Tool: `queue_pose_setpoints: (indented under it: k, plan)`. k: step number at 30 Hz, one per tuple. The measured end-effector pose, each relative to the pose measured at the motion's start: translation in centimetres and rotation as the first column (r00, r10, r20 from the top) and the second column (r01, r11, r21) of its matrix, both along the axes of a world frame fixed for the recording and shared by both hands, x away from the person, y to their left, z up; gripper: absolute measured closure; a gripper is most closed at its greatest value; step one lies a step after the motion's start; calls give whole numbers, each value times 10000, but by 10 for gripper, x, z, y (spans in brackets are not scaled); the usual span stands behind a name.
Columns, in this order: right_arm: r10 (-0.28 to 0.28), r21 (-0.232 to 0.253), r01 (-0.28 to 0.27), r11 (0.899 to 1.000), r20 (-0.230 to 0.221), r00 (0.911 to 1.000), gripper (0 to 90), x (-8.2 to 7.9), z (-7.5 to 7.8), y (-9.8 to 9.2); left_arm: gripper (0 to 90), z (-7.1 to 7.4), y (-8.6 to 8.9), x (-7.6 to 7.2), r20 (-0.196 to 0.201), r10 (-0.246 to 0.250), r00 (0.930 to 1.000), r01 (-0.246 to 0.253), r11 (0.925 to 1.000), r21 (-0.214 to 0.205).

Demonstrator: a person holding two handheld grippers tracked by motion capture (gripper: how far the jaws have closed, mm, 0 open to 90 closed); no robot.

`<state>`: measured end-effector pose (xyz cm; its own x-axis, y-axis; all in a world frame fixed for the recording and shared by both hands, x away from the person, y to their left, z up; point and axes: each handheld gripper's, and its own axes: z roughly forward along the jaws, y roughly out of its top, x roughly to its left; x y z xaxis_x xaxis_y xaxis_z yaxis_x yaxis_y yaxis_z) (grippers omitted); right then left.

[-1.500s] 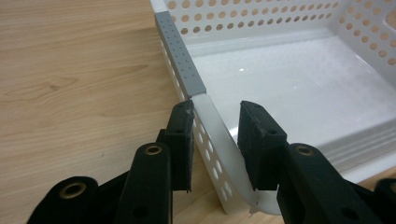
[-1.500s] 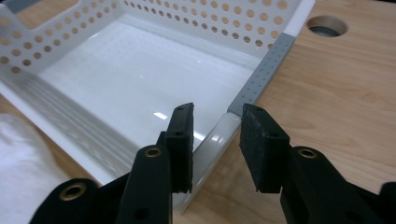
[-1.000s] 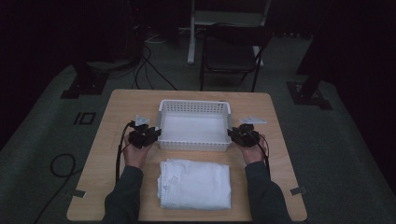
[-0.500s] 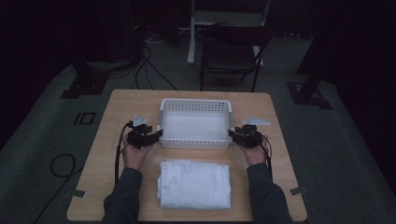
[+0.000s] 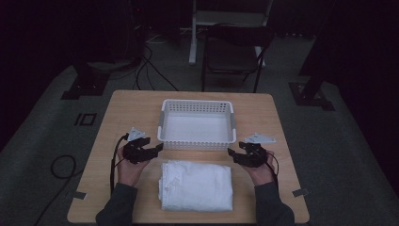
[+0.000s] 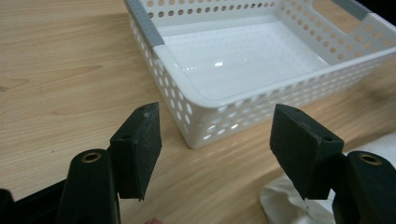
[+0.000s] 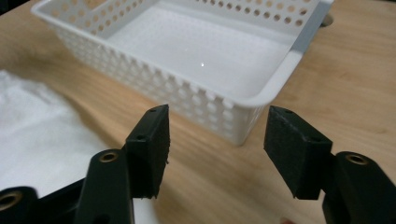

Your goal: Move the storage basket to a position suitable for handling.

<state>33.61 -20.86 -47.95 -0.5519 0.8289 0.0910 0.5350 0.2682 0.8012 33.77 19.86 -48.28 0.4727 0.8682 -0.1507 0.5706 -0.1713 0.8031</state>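
A white perforated basket (image 5: 197, 142) stands empty at the middle of the wooden table (image 5: 136, 106). In front of it lies a folded white cloth (image 5: 196, 185). My left gripper (image 5: 157, 149) hovers open by the basket's near left corner (image 6: 194, 135), its jaws wide apart with nothing between them; the cloth's edge (image 6: 285, 198) lies under its right jaw. On the other side my right gripper (image 5: 231, 154) is open too, at the basket's near right corner (image 7: 243, 130), with the cloth (image 7: 42, 130) off to its left.
A dark chair (image 5: 233, 52) and a white stand (image 5: 195, 28) sit beyond the table's far edge. Cables (image 5: 150, 70) run across the grey floor. Black stand bases (image 5: 313, 96) flank the table. Bare wood lies on both sides of the basket.
Both grippers have drawn back from the basket's sides toward the near edge, now level with the basket's front corners. Basket and cloth have not moved.
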Motion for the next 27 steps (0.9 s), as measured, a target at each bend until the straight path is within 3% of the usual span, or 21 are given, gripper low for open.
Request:
queue_pose_setpoints:
  k: [3, 9, 13, 21, 27]
  plan:
    - [201, 204, -196, 9996, -241, 9995, 389, -5, -5, -1, 335, 2, 0, -9, 126, -42, 9999, 43, 10000, -50]
    - [430, 121, -426, 9990, -360, 9984, 382, -19, -12, 2, 319, 2, -2, -28, 194, -139, 9997, 142, 9998, -118]
    - [643, 9, -643, 9979, -317, 9974, 372, -30, -13, 6, 319, -3, -14, -45, 182, -437, 9989, 436, 9990, 75]
    - [997, -65, -999, 9950, -206, 9948, 355, -47, -12, 13, 300, -5, -33, -65, 179, -918, 9956, 912, 9953, 320]
    - [1108, 61, -1106, 9938, -697, 9914, 308, -58, -25, 12, 261, -15, -42, -85, -65, -947, 9955, 949, 9946, 427]
